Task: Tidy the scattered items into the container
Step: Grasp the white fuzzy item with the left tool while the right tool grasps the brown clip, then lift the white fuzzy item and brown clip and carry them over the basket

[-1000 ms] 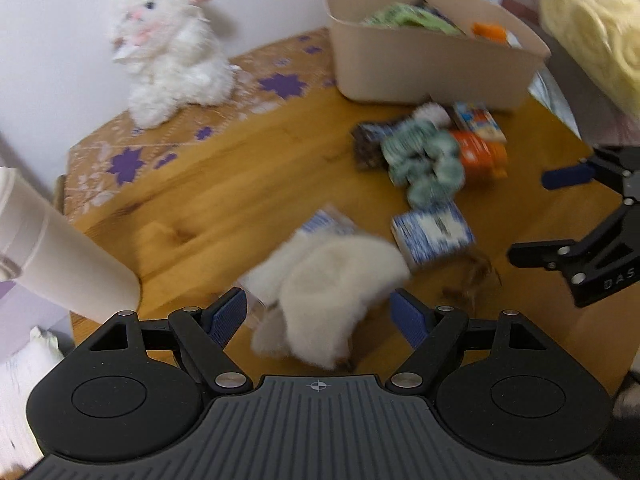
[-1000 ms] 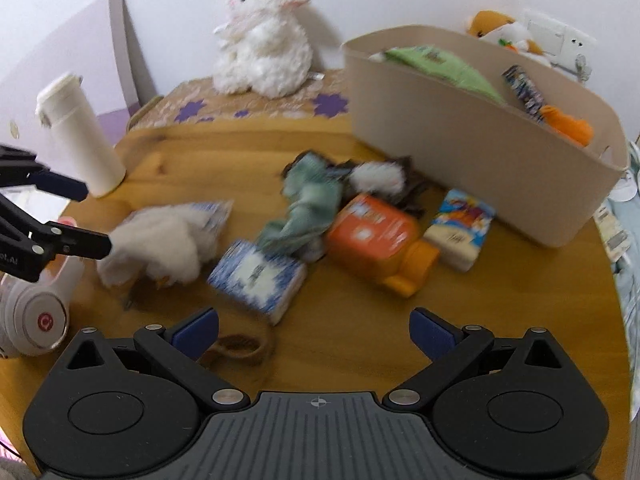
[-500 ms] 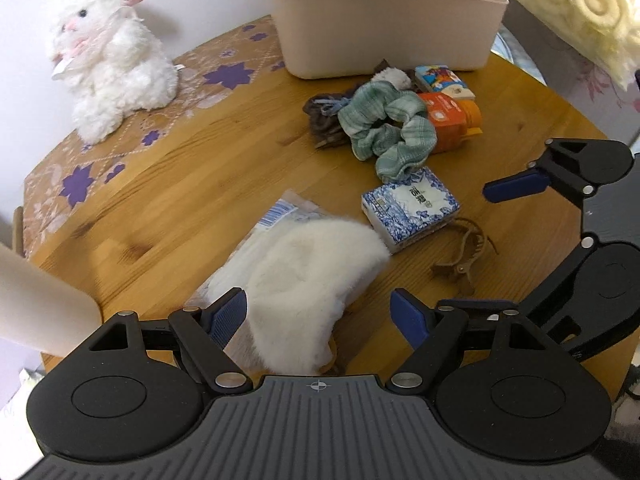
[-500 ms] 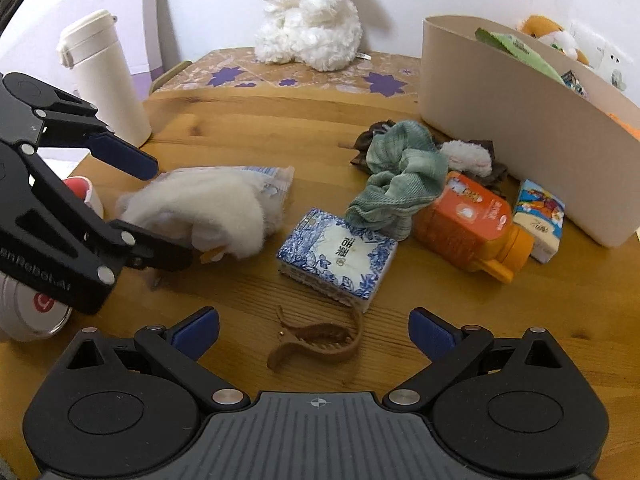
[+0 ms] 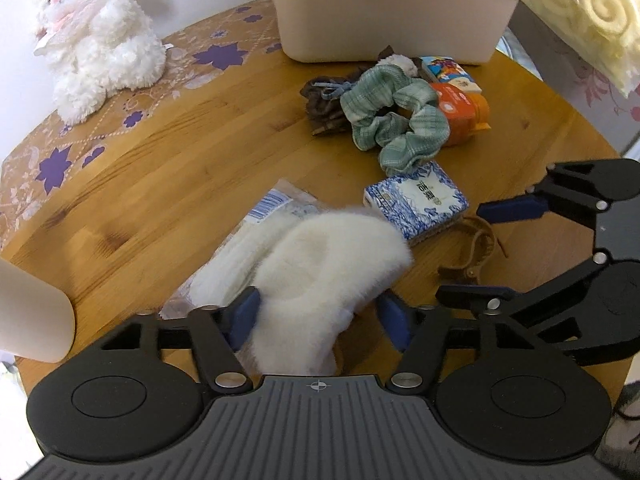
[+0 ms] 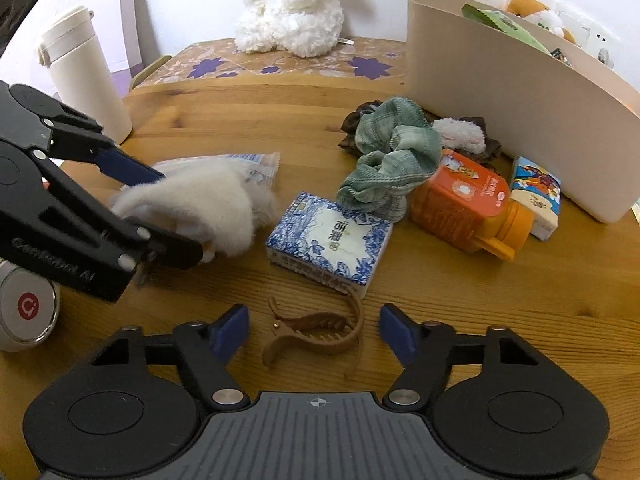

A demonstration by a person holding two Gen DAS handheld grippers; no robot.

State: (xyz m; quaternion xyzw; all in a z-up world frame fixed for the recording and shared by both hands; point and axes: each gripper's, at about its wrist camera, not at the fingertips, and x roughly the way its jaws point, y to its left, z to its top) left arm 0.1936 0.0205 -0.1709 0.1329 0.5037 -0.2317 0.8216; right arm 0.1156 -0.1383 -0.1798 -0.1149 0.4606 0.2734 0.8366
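**Right wrist view: both tongs closing on separate pieces**

Right wrist view gives us the clearest read. Our right tongs point(image 6: 314, 330) straddle the brown hair claw point(image 6: 316, 336), which lies flat on the counter point(image 6: 240, 120) with its long axis running across the gap, from one blue pad toward the other. The jaws have just been closing, yet both pads stand clear of the claw's ends, so we call these tongs open around it, not gripping.

Our left tongs point(image 5: 320, 316) sit over the white furry piece point(image 5: 332, 264), which rests on a clear plastic packet point(image 5: 272, 208). These jaws have also just been closing; the fur lies between them and the left pad brushes it, but we see a gap at the right pad, so we judge no firm grip yet.

The beige container point(image 6: 520, 120) stands at the far right of the counter, beyond the tissue pack point(image 6: 328, 240), green scrunchie point(image 6: 384, 160), orange bottle point(image 6: 464, 204) and small carton point(image 6: 536, 196). It lies ahead and to the right of both tongs, with the right hand nearer.

We judge the coming move turns on the claw's orientation: pads closing along its length may pinch the curved ends and let it skid or flip. The fur is soft and should compress easily.
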